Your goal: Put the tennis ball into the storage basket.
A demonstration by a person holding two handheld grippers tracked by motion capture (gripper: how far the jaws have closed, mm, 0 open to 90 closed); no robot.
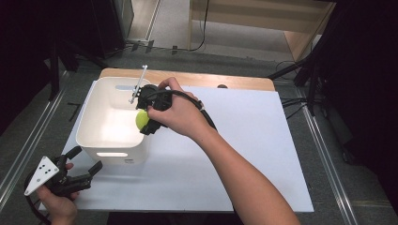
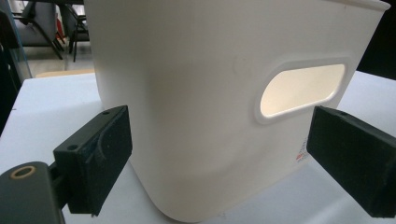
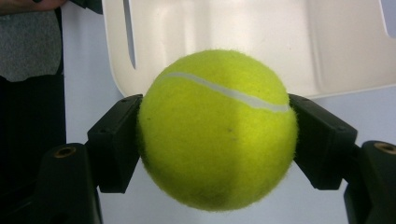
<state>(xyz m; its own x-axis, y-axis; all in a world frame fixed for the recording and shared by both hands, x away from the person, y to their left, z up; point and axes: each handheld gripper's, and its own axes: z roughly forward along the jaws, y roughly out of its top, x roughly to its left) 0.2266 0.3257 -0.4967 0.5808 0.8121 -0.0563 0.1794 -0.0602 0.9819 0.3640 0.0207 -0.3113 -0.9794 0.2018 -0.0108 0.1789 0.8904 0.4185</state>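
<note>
A yellow-green tennis ball hangs just over the right rim of a white plastic bin, with my right gripper shut on it. In the right gripper view the tennis ball sits pinched between the two black jaws, and the bin lies open below. My left gripper rests near the table's front left corner, jaws wide apart and empty. In the left gripper view the gripper faces the bin's near wall with its oval handle slot.
A white sheet covers the wooden table. Metal rails run along both sides of the table. Cables trail over the floor beyond the far edge. Chairs stand in the background of the left gripper view.
</note>
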